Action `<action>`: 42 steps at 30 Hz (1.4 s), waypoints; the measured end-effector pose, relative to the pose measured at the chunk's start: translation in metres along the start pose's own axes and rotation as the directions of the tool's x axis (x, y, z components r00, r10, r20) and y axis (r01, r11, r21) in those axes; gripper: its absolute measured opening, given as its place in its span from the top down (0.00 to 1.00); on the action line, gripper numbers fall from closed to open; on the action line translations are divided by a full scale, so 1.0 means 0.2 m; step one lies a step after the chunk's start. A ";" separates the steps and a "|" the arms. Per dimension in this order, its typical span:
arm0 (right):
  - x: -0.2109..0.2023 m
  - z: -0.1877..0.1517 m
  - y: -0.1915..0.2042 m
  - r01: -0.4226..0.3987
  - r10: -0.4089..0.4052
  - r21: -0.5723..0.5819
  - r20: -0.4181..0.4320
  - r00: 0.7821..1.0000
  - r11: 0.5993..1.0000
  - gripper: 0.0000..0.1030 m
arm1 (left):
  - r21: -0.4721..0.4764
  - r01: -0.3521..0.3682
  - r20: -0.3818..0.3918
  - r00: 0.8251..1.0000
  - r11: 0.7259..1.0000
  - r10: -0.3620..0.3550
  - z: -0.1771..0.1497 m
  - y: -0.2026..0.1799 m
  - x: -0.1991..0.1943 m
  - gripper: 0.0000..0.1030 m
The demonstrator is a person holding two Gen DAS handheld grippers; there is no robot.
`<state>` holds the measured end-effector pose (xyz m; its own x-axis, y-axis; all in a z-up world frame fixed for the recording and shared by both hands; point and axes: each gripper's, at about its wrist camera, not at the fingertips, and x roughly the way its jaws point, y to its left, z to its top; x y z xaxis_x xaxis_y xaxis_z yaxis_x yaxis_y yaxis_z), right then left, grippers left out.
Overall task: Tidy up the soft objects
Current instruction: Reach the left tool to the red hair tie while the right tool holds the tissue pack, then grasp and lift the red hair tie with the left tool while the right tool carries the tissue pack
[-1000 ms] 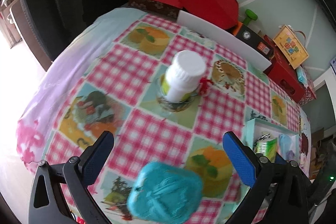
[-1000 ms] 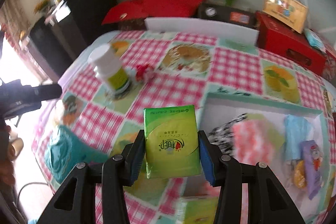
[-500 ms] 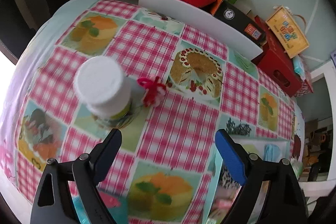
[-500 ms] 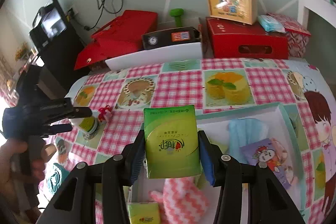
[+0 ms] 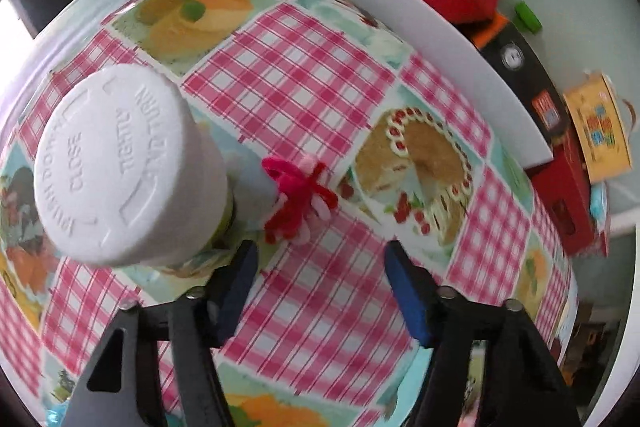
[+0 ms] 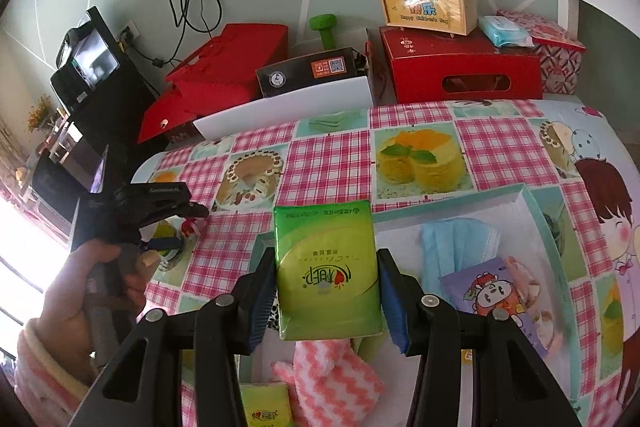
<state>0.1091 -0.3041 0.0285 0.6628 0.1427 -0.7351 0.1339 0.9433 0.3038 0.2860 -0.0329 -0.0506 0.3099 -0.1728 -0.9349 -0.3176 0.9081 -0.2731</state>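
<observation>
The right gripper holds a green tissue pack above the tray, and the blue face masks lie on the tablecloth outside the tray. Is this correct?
Not quite. The right gripper does hold the green tissue pack, but the blue face masks lie inside the tray, as the right wrist view shows.

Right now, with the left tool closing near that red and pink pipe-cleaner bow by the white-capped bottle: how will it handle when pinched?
The red and pink pipe-cleaner bow is thin fuzzy loops, so it likely squashes and bends. It looks very light and may slide on the glossy checked tablecloth. It lies beside the white-capped bottle, which a pad might nudge.
</observation>
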 end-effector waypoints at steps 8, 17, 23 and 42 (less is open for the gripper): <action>0.02 0.00 0.00 0.004 -0.005 -0.005 -0.012 1.000 1.000 0.51 | -0.082 -0.018 0.065 0.998 0.996 0.023 0.04 0.02 0.03 0.54; 0.03 0.00 -0.01 0.006 -0.006 -0.010 -0.021 1.000 1.000 0.51 | -0.105 -0.038 0.085 0.995 0.994 0.047 0.04 0.06 0.07 0.67; 0.03 0.00 -0.01 0.003 -0.003 -0.011 -0.021 1.000 1.000 0.51 | -0.097 -0.025 0.080 0.996 0.995 0.033 0.02 0.07 0.04 0.69; 0.00 0.00 -0.09 0.035 -0.034 0.032 -0.019 0.999 0.999 0.51 | 0.106 0.188 0.122 0.972 0.976 -0.201 -0.29 -0.09 -0.29 0.69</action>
<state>0.1076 -0.3218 0.0230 0.6440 0.1159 -0.7562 0.1805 0.9375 0.2974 0.2220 -0.0620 -0.0048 0.4745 -0.3035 -0.8263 -0.1568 0.8945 -0.4187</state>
